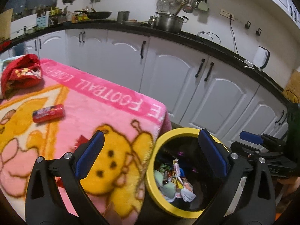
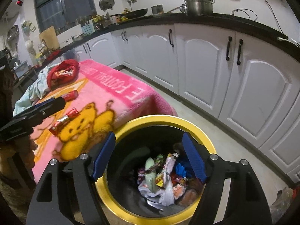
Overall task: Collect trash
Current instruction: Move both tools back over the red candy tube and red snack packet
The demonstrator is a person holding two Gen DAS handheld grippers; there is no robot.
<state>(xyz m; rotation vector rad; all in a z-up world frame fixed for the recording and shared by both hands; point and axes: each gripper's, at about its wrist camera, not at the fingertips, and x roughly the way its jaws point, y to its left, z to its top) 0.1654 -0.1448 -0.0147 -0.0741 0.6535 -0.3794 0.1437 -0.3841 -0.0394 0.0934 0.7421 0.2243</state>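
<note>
Left gripper jaws spread wide, empty. Right gripper same, over bin. Beyond left jaw: two wrappers on blanket.

Indoor artificial light, fairly bright on the white cabinets and wall, with a cool purple cast. The window is dark. Glare streaks the cabinet doors and the pot. The bin interior is dim, its trash slightly soft. Fisheye bends the counter strongly; corners are black. The blanket is blurred near the lens
</note>
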